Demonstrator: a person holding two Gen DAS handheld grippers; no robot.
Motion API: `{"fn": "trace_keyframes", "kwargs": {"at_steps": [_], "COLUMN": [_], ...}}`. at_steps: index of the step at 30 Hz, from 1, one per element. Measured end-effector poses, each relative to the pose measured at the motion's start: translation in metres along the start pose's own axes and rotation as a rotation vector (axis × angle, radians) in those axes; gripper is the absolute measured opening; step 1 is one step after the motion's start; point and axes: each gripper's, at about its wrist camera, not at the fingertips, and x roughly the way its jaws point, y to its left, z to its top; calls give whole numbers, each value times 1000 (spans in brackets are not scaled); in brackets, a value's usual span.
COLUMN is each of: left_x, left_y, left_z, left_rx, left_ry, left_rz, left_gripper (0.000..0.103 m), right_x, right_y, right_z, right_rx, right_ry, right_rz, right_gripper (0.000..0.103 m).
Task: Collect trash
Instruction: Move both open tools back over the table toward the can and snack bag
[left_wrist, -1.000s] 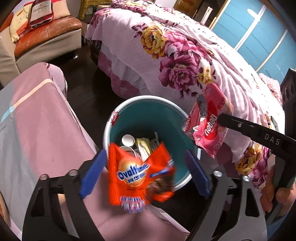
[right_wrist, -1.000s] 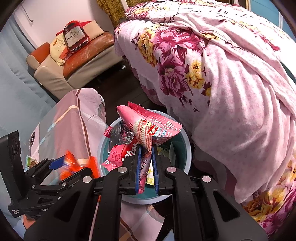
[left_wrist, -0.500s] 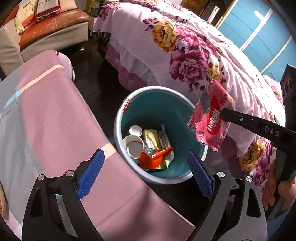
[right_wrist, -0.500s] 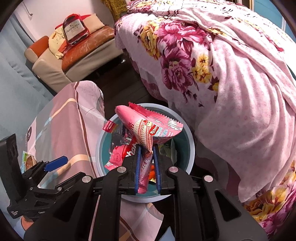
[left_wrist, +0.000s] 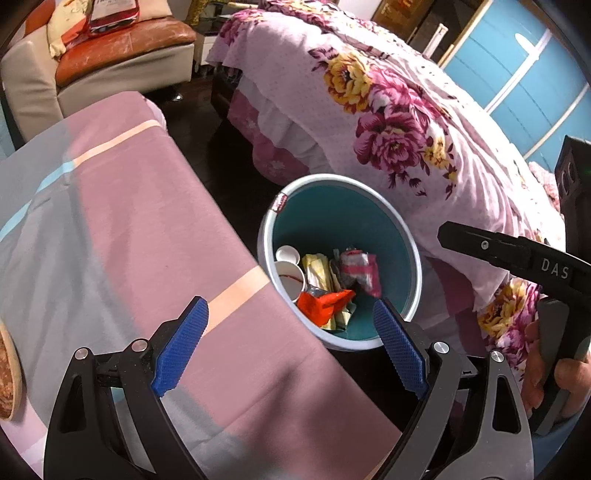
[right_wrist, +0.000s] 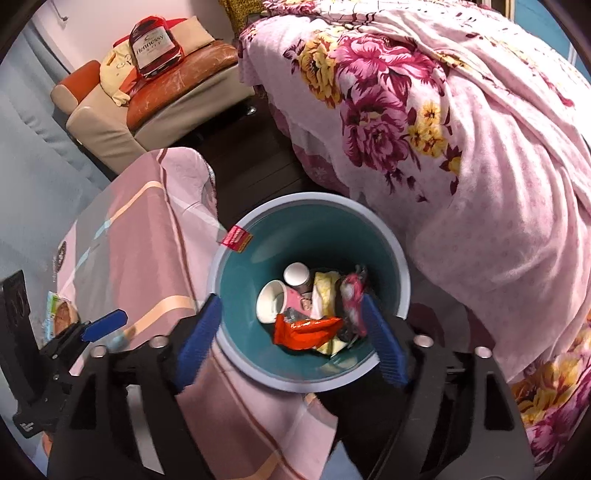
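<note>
With both jaws spread, right gripper (right_wrist: 291, 341) over bin (right_wrist: 400, 273) rim, bed (right_wrist: 480, 166) beside

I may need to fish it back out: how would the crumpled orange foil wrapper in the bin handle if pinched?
The crumpled orange foil wrapper looks thin and creased, so probably floppy and light. Its glossy surface may slip between pads. It lies loose atop other trash in the teal bin, so likely lifts freely.

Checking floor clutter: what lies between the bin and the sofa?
Only bare dark floor between bin and sofa, in the right wrist view.
</note>
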Motion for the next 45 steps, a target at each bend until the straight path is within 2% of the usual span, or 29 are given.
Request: {"fn": "trace_keyframes", "kwargs": {"at_steps": [11, 20, 33, 37, 39, 45], "left_x": [-37, -88, -185, -215, -225, -240], "left_y": [30, 69, 160, 196, 212, 266], "left_z": [-17, -42, -106, -132, -145, -183], "left_rx": [-49, -100, -223, -274, -301, -412], "left_ry": [-38, -111, -228, -268, -281, -279], "left_rz": [4, 38, 134, 197, 222, 260], "left_gripper": [91, 91, 92, 92, 96, 97], "right_x": [-7, -15, -22, -16, -13, 1], "right_y": [42, 105, 234, 279, 303, 371], "right_z": [-10, -26, -62, -72, -79, -99], "right_rx": [-62, -163, -386, -473, -515, -642], "right_ry": [20, 40, 86, 119, 138, 199], "right_rz": [4, 27, 89, 117, 131, 155], "right_gripper": [76, 76, 76, 76, 76, 76]}}
